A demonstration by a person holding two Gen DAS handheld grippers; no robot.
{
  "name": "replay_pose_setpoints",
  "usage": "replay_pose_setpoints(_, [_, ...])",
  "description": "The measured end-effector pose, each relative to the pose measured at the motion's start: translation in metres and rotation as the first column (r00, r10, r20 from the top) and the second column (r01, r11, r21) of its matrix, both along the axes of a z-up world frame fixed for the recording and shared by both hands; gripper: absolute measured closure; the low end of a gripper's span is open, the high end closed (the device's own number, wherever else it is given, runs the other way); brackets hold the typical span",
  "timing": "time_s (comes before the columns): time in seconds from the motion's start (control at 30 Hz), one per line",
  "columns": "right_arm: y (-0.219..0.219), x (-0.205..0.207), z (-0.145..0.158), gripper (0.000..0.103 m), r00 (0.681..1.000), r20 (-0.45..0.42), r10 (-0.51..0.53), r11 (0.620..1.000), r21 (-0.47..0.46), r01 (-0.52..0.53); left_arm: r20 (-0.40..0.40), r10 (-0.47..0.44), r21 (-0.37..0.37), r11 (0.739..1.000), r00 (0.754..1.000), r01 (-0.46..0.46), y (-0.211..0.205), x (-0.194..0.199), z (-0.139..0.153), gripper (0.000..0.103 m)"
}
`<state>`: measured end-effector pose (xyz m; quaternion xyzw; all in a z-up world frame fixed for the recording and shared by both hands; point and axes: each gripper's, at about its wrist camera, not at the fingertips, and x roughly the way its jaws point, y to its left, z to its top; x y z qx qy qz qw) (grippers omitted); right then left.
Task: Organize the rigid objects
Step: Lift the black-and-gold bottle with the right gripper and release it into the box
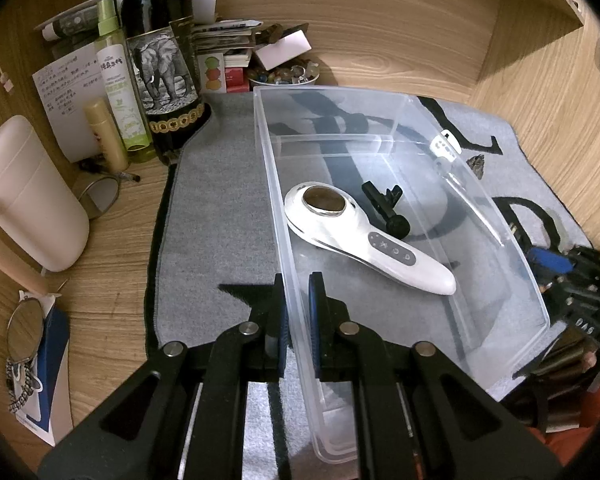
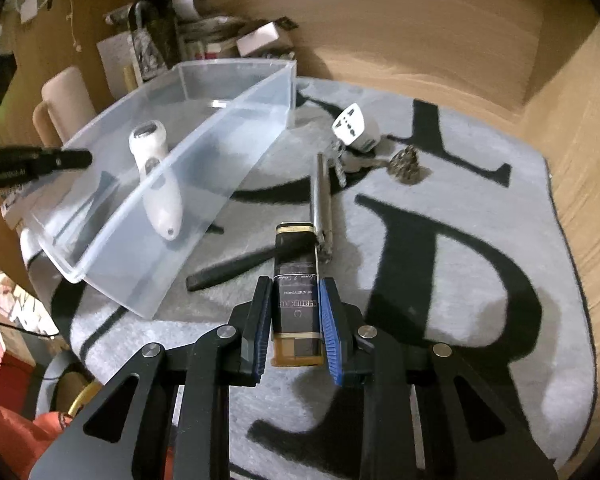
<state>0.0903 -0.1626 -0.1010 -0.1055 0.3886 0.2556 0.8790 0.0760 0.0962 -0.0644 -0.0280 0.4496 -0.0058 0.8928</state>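
Note:
A clear plastic bin [image 1: 524,280] lies on the grey mat; it also shows in the right wrist view [image 2: 204,148]. Inside lie a white handheld device [image 1: 364,240] [image 2: 160,184] and a small black clip [image 1: 388,208]. My left gripper [image 1: 298,312] is shut on the bin's near left wall. My right gripper [image 2: 294,320] is shut on a black and gold rectangular box [image 2: 294,280], held above the mat. On the mat lie a silver metal rod [image 2: 322,196], a black pen [image 2: 228,270], a white plug adapter [image 2: 354,128] and a small dark pinecone-like ornament [image 2: 406,164].
At the far left stand a dark wine bottle [image 1: 160,60], a green spray bottle [image 1: 118,80], a yellow tube [image 1: 106,136] and a cream jug [image 1: 28,196]. Papers and a bowl of stones [image 1: 284,74] sit behind. Glasses [image 1: 26,328] lie near left. Wooden walls enclose the desk.

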Motion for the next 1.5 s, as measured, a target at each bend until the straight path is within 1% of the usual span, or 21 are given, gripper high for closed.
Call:
replay_pose_setpoints(0.13, [-0.001, -0.002, 0.017, 0.081, 0.999, 0.051, -0.006, 1.000, 0.018, 0.005, 0.004, 0.001, -0.001, 1.000, 1.000, -0.001, 0.000, 0.000, 0.000, 0.094])
replay_pose_setpoints(0.43, [0.012, 0.018, 0.053, 0.081, 0.987, 0.162, 0.002, 1.000, 0.028, -0.006, 0.005, 0.002, -0.006, 1.000, 1.000, -0.002, 0.001, -0.001, -0.001, 0.094])
replay_pose_setpoints(0.7, [0.043, 0.030, 0.080, 0.081, 0.973, 0.218, 0.071, 0.996, 0.043, -0.082, 0.005, 0.000, -0.007, 1.000, 1.000, 0.000, 0.001, -0.001, -0.001, 0.094])
replay_pose_setpoints(0.83, [0.060, 0.039, 0.082, 0.081, 0.972, 0.210, 0.108, 0.991, 0.048, -0.121, 0.005, -0.003, -0.005, 1.000, 1.000, 0.003, 0.001, -0.001, -0.001, 0.094])
replay_pose_setpoints(1.03, [0.086, 0.050, 0.074, 0.081, 0.972, 0.169, 0.166, 0.984, 0.039, -0.174, 0.005, -0.002, -0.005, 1.000, 1.000, 0.002, 0.001, -0.001, -0.001, 0.094])
replay_pose_setpoints(1.17, [0.103, 0.054, 0.066, 0.081, 0.969, 0.148, 0.199, 0.979, 0.015, -0.204, 0.005, -0.001, -0.006, 1.000, 1.000, 0.001, 0.001, -0.001, -0.001, 0.094])
replay_pose_setpoints(1.33, [0.122, 0.059, 0.055, 0.081, 0.964, 0.098, 0.248, 0.969, -0.014, -0.248, 0.004, -0.003, -0.003, 1.000, 1.000, 0.003, 0.000, -0.001, -0.001, 0.094])
replay_pose_setpoints(1.4, [0.131, 0.061, 0.049, 0.081, 0.957, 0.073, 0.279, 0.960, -0.036, -0.277, 0.003, -0.003, -0.003, 1.000, 1.000, 0.003, 0.001, -0.001, -0.002, 0.094])
replay_pose_setpoints(1.5, [0.141, 0.068, 0.040, 0.081, 0.954, 0.033, 0.297, 0.953, -0.066, -0.294, 0.000, -0.001, 0.001, 1.000, 1.000, 0.001, 0.001, -0.002, -0.002, 0.094])
